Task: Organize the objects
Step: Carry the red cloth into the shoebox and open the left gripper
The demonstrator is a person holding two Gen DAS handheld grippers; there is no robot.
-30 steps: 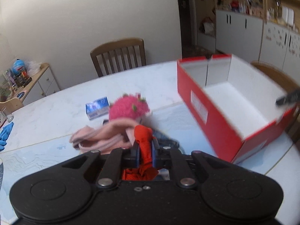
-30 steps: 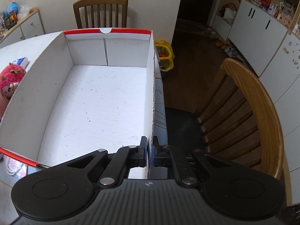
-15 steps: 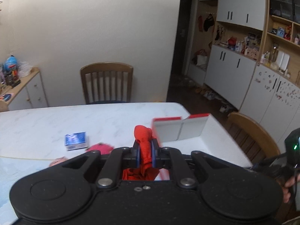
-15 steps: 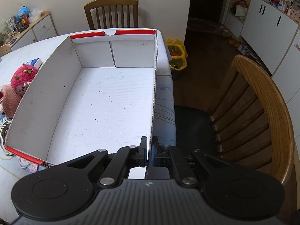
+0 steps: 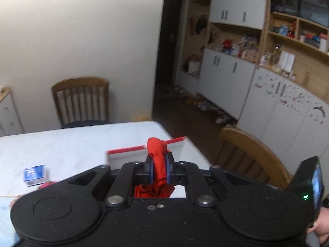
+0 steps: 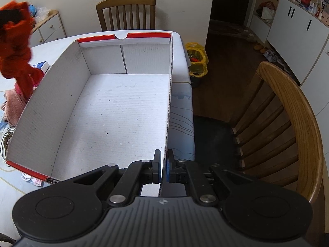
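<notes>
Left claw (image 5: 160, 165) clenched on the red cloth (image 5: 158, 158), its view catching only the box's far rim, while the right view shows the right claw (image 6: 162, 167) pinching the box (image 6: 115, 111) wall, cloth dangling over the desk (image 6: 53, 47) at its left.

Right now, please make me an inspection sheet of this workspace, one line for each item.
Surface: white marble-look table, with a printed mat under the box.
Job's things: open red and white box, nothing inside; red cloth hangs in the air left of the box.
Clutter: small blue box, pink cloth, pink plush partly hidden.
Claws: left claw shut on red cloth; right claw shut on the box's right wall.
Cables: white cord at the box's left side, partly hidden.
Surroundings: wooden chair on the right, another chair behind the table, white cabinets, yellow bag on the floor.
</notes>
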